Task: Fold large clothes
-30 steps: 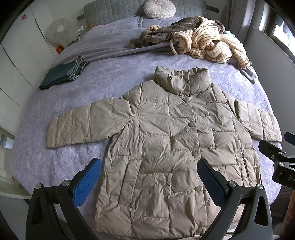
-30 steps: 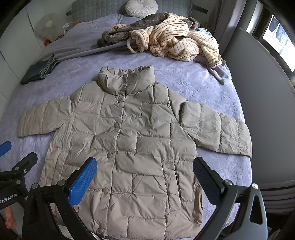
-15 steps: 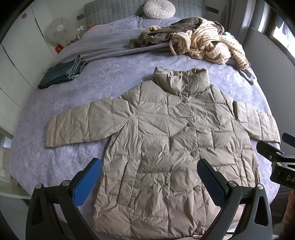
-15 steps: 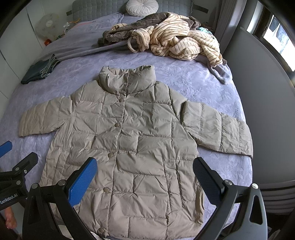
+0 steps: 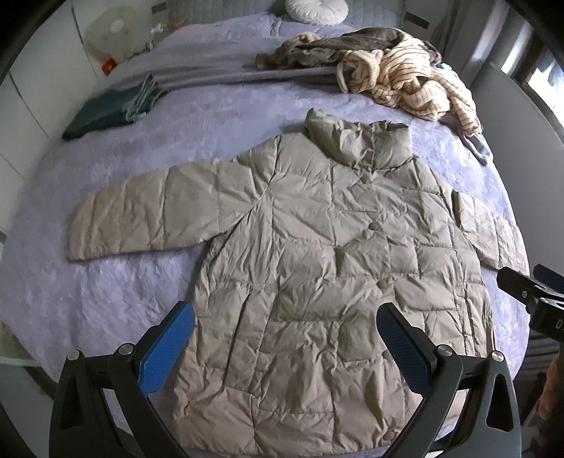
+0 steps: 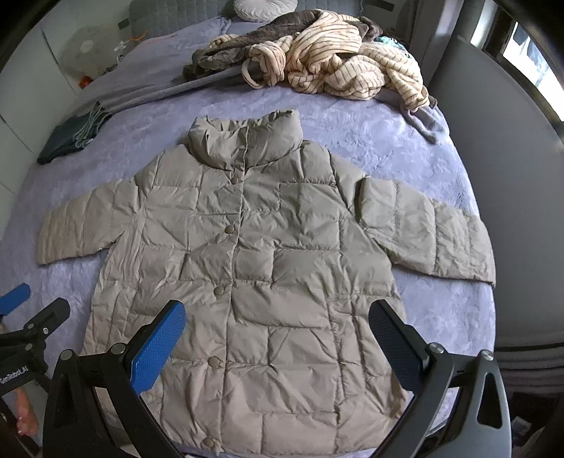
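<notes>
Quilted beige jacket (image 5: 317, 267) lies front-up and flat on the lavender bedspread (image 5: 105, 289), collar toward the headboard, hem at the near edge of the bed. Both sleeves are spread outward; the front is closed, with a column of round buttons down the placket. I note the padding is creased all over, the collar standing up and slightly rumpled.

My left gripper (image 5: 285, 343) hangs above the lower half of the jacket with its blue-padded fingers wide apart, nothing between them. My right gripper (image 6: 276, 340) does the same over the hem region, jaws equally spread and empty.

From the left wrist view I see the whole of the sleeve on the left of the picture, while the far sleeve is partly cut off behind the tip of the other tool at the right margin. The right wrist view shows that sleeve in full, its cuff near the bed's edge beside a grey wall (image 6: 500, 176).

Beyond the collar sits a heap of striped cream clothing (image 6: 345, 70) over a brown garment (image 6: 229, 49). A folded dark green item (image 5: 105, 112) rests near the left edge of the bed; it may be trousers, though the blur prevents confirmation. A white round cushion (image 5: 315, 10) lies at the headboard.
</notes>
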`<action>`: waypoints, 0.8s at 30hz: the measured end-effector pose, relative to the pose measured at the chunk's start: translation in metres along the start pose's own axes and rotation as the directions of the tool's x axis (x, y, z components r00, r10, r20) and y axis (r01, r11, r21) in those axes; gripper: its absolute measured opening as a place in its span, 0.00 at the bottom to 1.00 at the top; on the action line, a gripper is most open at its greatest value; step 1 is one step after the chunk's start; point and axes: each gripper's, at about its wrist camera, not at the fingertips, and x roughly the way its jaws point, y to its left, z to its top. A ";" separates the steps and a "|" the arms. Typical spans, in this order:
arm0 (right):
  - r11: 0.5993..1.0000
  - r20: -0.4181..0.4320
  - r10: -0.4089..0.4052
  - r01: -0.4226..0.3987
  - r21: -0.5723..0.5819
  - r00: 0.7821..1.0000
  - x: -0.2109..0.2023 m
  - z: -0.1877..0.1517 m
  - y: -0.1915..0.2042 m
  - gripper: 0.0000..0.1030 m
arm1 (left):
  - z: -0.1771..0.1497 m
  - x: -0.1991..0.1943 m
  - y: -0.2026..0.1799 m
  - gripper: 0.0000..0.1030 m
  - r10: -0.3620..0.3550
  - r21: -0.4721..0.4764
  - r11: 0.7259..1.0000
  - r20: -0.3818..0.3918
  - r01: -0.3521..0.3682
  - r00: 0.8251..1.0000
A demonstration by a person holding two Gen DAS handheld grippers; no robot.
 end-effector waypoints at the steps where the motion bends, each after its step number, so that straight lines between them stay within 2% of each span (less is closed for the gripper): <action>1: 1.000 -0.001 0.002 -0.002 0.004 1.000 0.003 0.001 0.000 1.00 | 0.000 0.005 0.007 1.00 -0.006 -0.010 1.000 -0.008 0.006 1.000; 4: 1.000 -0.014 0.017 -0.017 0.024 1.000 0.017 0.002 0.006 1.00 | -0.001 0.022 0.027 1.00 -0.028 -0.039 0.999 -0.022 0.027 0.999; 10: 0.990 -0.048 0.130 -0.127 0.065 0.990 0.056 0.000 0.024 1.00 | 0.004 0.061 0.073 1.00 -0.073 -0.119 0.990 -0.022 0.070 0.997; 11: 0.990 -0.025 0.125 -0.123 0.071 0.992 0.064 -0.002 0.030 1.00 | 0.005 0.067 0.081 1.00 -0.082 -0.135 0.988 -0.021 0.079 0.996; 14: 0.991 -0.087 0.128 -0.123 0.057 0.988 0.089 -0.005 0.050 1.00 | 0.009 0.089 0.110 1.00 -0.115 -0.200 0.973 0.000 0.113 0.993; 18: 0.992 -0.137 0.126 -0.125 0.021 0.982 0.114 -0.007 0.075 1.00 | 0.014 0.122 0.153 1.00 -0.148 -0.301 0.942 0.029 0.149 0.989; 24: 0.989 -0.183 0.145 -0.148 -0.006 0.972 0.154 -0.014 0.106 1.00 | 0.016 0.171 0.224 1.00 -0.196 -0.468 0.856 0.095 0.217 0.976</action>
